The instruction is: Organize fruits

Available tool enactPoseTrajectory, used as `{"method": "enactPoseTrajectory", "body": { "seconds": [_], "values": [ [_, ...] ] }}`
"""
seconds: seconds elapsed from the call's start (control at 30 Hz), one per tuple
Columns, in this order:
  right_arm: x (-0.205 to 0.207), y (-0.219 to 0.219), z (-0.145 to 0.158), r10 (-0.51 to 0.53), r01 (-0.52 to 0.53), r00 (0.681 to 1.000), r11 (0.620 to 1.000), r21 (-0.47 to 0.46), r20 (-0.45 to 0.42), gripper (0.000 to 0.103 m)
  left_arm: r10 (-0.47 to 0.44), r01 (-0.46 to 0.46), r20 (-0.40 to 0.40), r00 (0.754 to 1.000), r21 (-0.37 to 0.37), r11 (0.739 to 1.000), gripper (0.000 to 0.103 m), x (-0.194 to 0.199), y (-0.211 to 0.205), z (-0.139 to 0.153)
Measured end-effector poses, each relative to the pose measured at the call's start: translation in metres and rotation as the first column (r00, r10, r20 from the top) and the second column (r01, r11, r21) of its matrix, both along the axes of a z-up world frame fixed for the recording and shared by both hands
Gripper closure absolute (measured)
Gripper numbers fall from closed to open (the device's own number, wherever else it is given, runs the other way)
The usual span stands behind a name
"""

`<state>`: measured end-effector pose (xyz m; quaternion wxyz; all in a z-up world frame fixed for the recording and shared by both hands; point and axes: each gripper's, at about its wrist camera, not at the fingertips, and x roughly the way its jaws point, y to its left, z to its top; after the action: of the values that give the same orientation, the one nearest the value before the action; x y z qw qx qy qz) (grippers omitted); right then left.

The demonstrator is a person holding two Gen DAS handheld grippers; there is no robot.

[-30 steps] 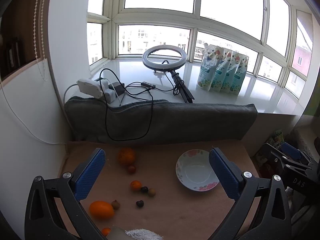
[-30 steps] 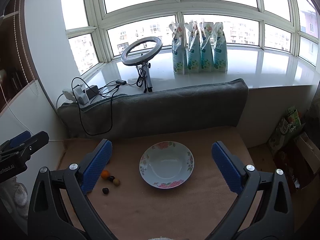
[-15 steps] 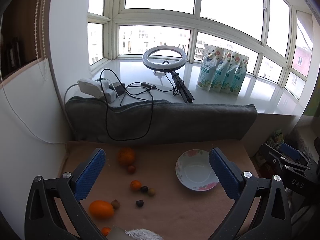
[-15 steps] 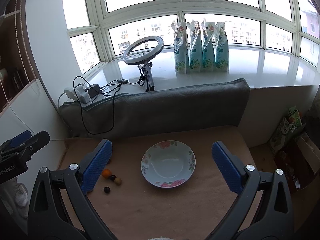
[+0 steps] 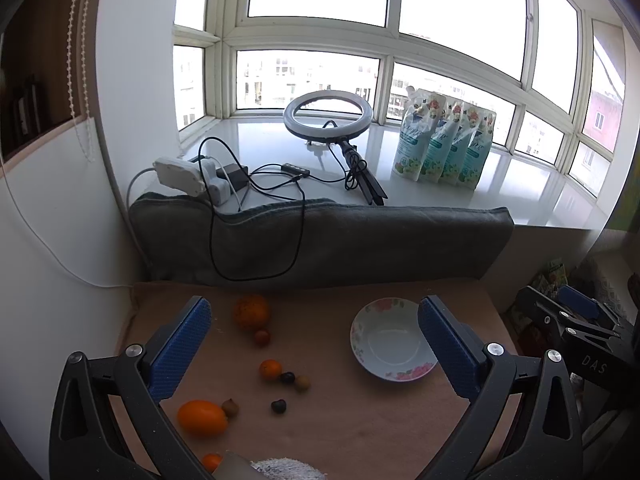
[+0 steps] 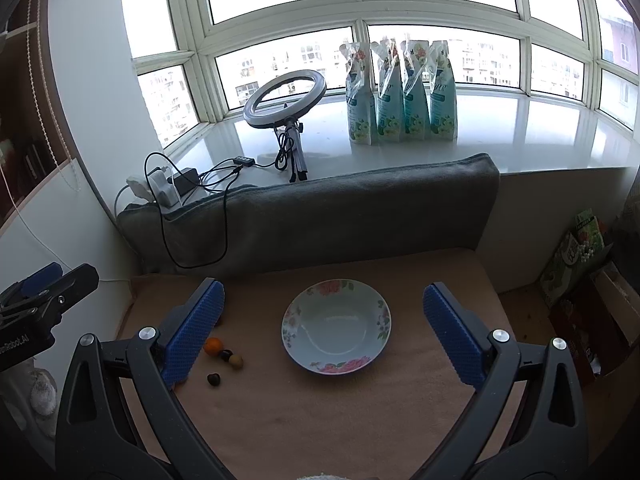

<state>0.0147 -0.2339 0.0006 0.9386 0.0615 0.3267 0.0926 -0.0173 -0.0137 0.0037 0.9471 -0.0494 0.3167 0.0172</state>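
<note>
Currently your fruits lie scattered on the tan mat (image 5: pixel 360 432), all left of the empty floral bowl (image 5: pixel 390 346): a large orange (image 5: pixel 252 312) farthest back, a small red fruit (image 5: pixel 262 337) touching it, a tangerine (image 5: pixel 270 369) nearer, an oval orange fruit (image 5: pixel 202 417) nearest you. Your left gripper (image 5: pixel 314 344) hovers above them, fingers spread wide, empty. Your right gripper (image 6: pixel 322 330) frames the bowl, equally spread, holding nothing. Behind the bowl sits a grey cushion (image 5: pixel 360 240).

Both grippers: black frames, silver screws, blue ribbed pads (image 5: pixel 180 352) lining the jaws
</note>
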Motion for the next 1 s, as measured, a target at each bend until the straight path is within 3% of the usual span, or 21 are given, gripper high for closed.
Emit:
{"method": "enactPoseTrajectory", "body": {
  "seconds": [1.0],
  "values": [
    [0.01, 0.01, -0.012, 0.033, -0.033, 0.997, 0.999, 0.008, -0.064, 0.001, 0.027, -0.028, -0.045, 0.999, -0.03, 0.999, 0.001, 0.003, 0.012, -0.011]
  ]
}}
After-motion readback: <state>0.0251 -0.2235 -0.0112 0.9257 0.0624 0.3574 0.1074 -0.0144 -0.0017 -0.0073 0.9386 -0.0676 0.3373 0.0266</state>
